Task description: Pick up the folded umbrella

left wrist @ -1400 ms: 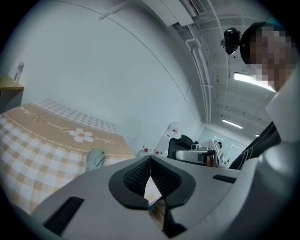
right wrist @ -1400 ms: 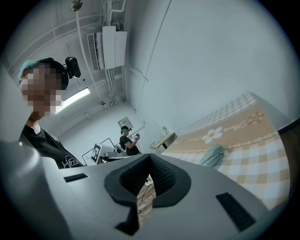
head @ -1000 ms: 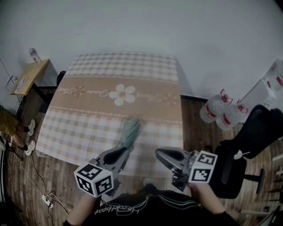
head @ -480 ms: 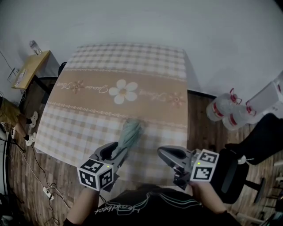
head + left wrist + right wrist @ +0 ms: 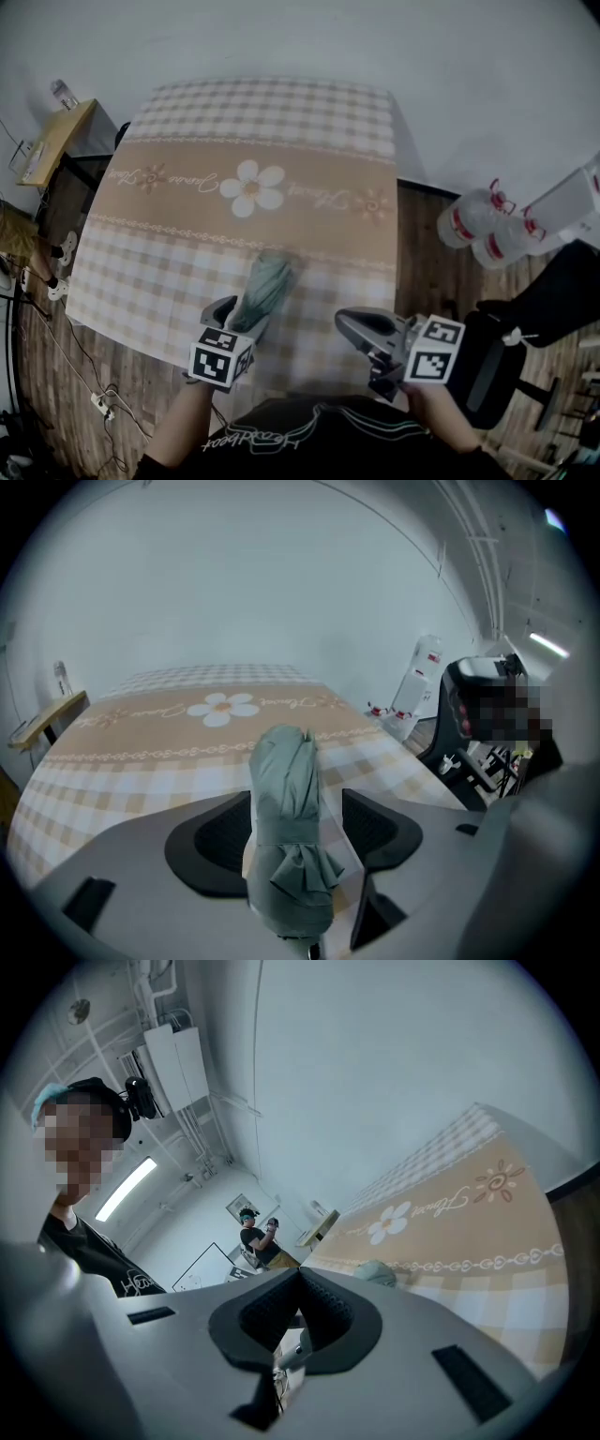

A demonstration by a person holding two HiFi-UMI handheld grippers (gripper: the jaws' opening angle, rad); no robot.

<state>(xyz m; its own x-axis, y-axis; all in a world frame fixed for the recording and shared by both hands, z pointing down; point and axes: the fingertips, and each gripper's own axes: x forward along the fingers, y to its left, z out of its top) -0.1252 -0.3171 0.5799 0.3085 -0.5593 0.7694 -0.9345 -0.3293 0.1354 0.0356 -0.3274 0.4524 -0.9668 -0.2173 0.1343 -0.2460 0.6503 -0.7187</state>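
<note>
The left tongs (image 5: 296, 803), just opened, straddled the folded umbrella (image 5: 263, 286) for clamping, while the closed right tongs (image 5: 298, 1279) waited near it.

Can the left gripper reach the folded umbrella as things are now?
Probably yes: the left gripper has just been opening its jaws, and the folded umbrella lies between them on the table, with nothing blocking.

Folded green umbrella (image 5: 265, 289) lies on the checked worktop (image 5: 187, 234), towards its near edge. Left gripper (image 5: 240, 317), jaws just opening, straddles the umbrella's near end. Right gripper (image 5: 352, 326) hovers to the right, apart. Water bottles (image 5: 473, 230) stand on the floor, right.
</note>
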